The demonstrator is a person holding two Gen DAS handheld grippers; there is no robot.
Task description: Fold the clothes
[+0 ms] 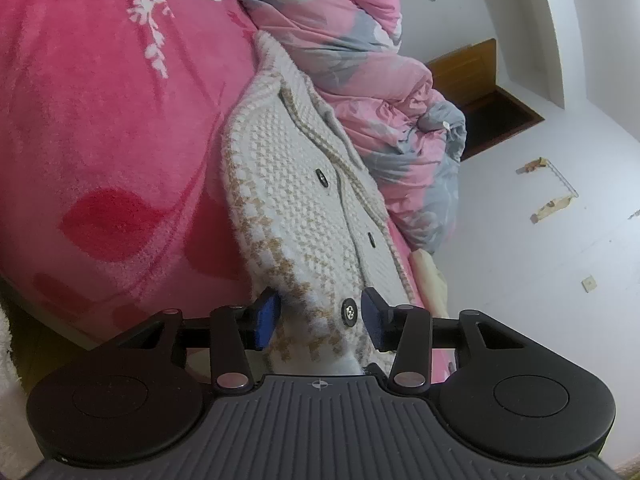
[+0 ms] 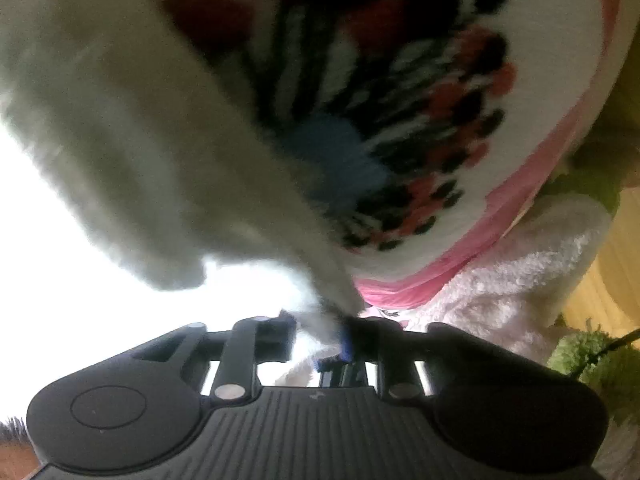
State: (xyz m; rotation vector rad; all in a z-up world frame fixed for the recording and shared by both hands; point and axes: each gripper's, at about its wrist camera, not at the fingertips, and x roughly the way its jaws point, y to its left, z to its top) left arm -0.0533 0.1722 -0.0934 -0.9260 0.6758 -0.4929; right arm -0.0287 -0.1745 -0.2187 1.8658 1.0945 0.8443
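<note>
Two hand-held grippers: left hand-held gripper (image 1: 320,320) spread around the knit cardigan's (image 1: 304,200) hem at lower centre on the bed (image 1: 100,120), pads not pressing. Right hand-held gripper (image 2: 320,340) pinches a thin edge of the fluffy white garment (image 2: 160,140) at lower centre; it may slip, and the cardigan could stay behind if lifted unclamped.

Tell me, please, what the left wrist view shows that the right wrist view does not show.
Only the left wrist view: a cream knit cardigan with dark buttons on a pink blanket, beside a pink-grey quilt and a white wall; the left claw is around its hem. Only the right wrist view: a fluffy white garment with a colourful pattern, pinched in the right claw. Both: claws, pink bedding.
</note>
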